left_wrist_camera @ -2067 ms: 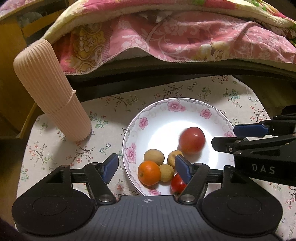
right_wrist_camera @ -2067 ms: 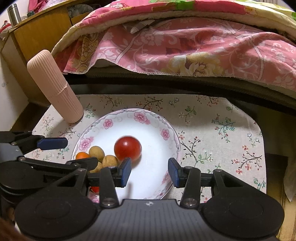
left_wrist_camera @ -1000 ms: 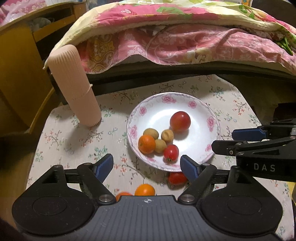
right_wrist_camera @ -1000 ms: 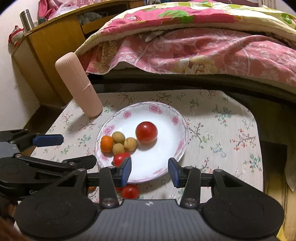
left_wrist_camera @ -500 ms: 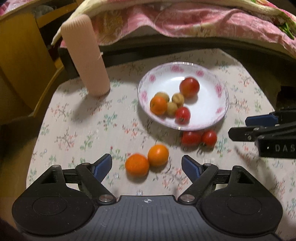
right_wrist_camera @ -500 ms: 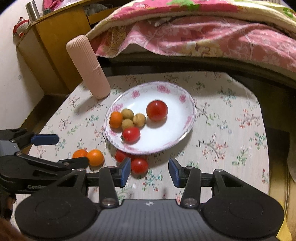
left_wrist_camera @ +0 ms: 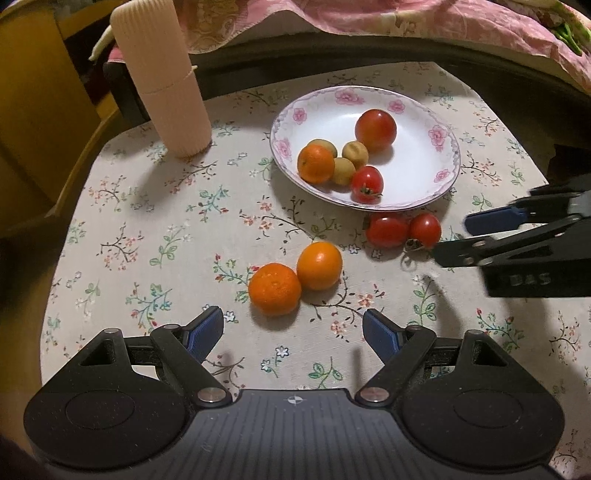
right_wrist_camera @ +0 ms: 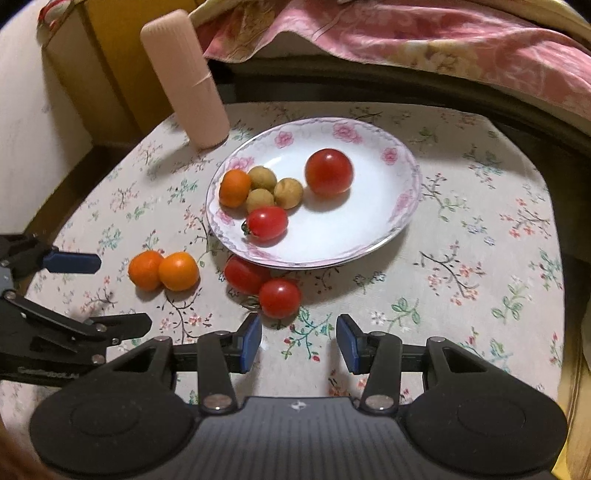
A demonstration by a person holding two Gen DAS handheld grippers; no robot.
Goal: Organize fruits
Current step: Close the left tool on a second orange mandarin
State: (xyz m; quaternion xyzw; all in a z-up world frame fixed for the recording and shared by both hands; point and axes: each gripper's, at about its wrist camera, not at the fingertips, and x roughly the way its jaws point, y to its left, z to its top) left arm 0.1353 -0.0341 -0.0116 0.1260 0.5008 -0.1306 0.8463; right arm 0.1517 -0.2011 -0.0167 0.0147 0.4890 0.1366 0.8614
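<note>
A white plate with pink flowers (left_wrist_camera: pixel 439 147) (right_wrist_camera: pixel 402 199) holds a big tomato (left_wrist_camera: pixel 375 125) (right_wrist_camera: pixel 328 171), a small tomato (left_wrist_camera: pixel 366 184) (right_wrist_camera: pixel 266 223), an orange (left_wrist_camera: pixel 316 164) (right_wrist_camera: pixel 235 188) and three tan fruits (left_wrist_camera: pixel 354 153) (right_wrist_camera: pixel 289 192). On the cloth in front of the plate lie two oranges (left_wrist_camera: pixel 274 294) (right_wrist_camera: pixel 178 271) and two tomatoes (left_wrist_camera: pixel 386 230) (right_wrist_camera: pixel 279 297). My left gripper (left_wrist_camera: pixel 293 332) is open just short of the two oranges. My right gripper (right_wrist_camera: pixel 299 341) is open and empty, just short of the nearer loose tomato.
A tall ribbed pink cylinder (left_wrist_camera: pixel 162 77) (right_wrist_camera: pixel 184 77) stands upright on the cloth left of the plate. A flowered cloth (left_wrist_camera: pixel 147 240) covers the small table. A pink quilt (right_wrist_camera: pixel 424 33) hangs over a dark ledge behind it. Wooden furniture (left_wrist_camera: pixel 33 92) stands at the left.
Both grippers have drawn back from the plate and tilted down over the table. The loose oranges and tomatoes in front of the plate have come fully into view.
</note>
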